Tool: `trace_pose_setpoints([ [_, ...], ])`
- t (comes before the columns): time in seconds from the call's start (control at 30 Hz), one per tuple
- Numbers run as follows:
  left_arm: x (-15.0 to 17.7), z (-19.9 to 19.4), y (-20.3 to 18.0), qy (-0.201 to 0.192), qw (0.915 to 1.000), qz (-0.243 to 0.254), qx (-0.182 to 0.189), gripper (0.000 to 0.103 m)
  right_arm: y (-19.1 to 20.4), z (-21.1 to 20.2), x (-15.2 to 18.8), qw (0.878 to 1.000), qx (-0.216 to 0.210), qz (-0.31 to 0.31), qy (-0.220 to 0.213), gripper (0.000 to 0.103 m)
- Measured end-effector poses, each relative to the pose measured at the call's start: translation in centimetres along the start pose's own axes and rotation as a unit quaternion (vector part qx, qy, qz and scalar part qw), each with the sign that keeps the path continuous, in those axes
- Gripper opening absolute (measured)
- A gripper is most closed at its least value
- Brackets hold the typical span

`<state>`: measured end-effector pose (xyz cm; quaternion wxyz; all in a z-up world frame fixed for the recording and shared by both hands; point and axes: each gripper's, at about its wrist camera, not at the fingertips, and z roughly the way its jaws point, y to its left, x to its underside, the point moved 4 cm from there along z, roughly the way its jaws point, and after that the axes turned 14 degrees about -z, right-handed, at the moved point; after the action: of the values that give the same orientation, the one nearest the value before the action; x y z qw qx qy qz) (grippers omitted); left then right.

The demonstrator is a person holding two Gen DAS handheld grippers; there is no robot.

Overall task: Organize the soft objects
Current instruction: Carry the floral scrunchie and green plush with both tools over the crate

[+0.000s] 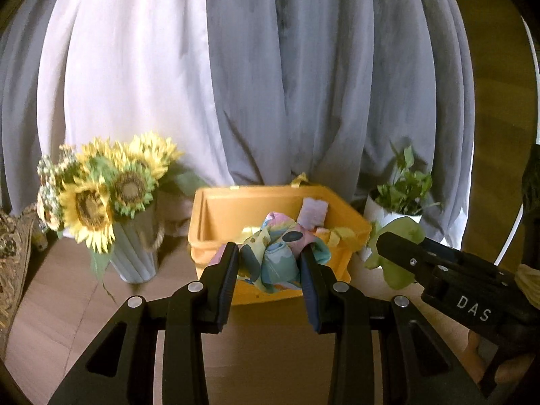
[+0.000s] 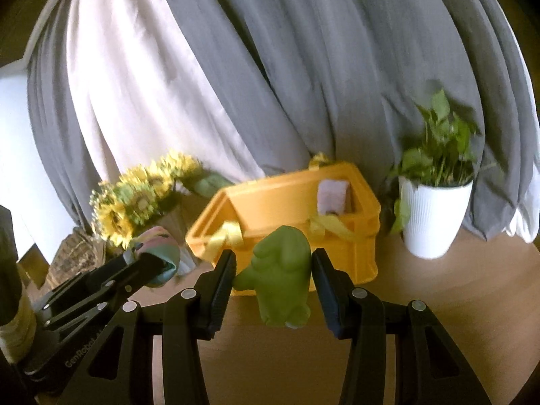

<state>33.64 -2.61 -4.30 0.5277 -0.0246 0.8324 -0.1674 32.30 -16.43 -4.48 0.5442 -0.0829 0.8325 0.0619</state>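
Left wrist: left tool [image 1: 269, 263] pinches crumpled silky scarf [image 1: 273, 253]; right tool [image 2: 273, 266] squeezes rubbery green toy [image 2: 281, 275].

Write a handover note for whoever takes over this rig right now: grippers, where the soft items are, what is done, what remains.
Left gripper: shut on the bunched pastel patterned cloth, held in front of the yellow plastic crate.
Right gripper: shut on the green soft squishy figure, held above the wooden table, short of the crate.
Done: a pale lilac sponge-like block and some yellow ribbon already sit in the crate.
Left: drop both held items into the crate. Other loose items are not visible.
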Motion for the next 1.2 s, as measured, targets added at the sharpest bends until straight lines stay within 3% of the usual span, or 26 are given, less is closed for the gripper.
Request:
trace_pose_setpoints([
  [0.6,-5.6,1.2,-0.5,-0.061,0.9981,0.004,-0.003,0.035,-0.2,0.7,-5.5,0.997,0.001,-0.013,-0.069,0.048],
  [1.2,-8.4,7.4,0.2,-0.053,0.9984,0.009,-0.017,0.035,-2.1,6.5,-9.3,0.997,0.013,-0.027,-0.069,0.048],
])
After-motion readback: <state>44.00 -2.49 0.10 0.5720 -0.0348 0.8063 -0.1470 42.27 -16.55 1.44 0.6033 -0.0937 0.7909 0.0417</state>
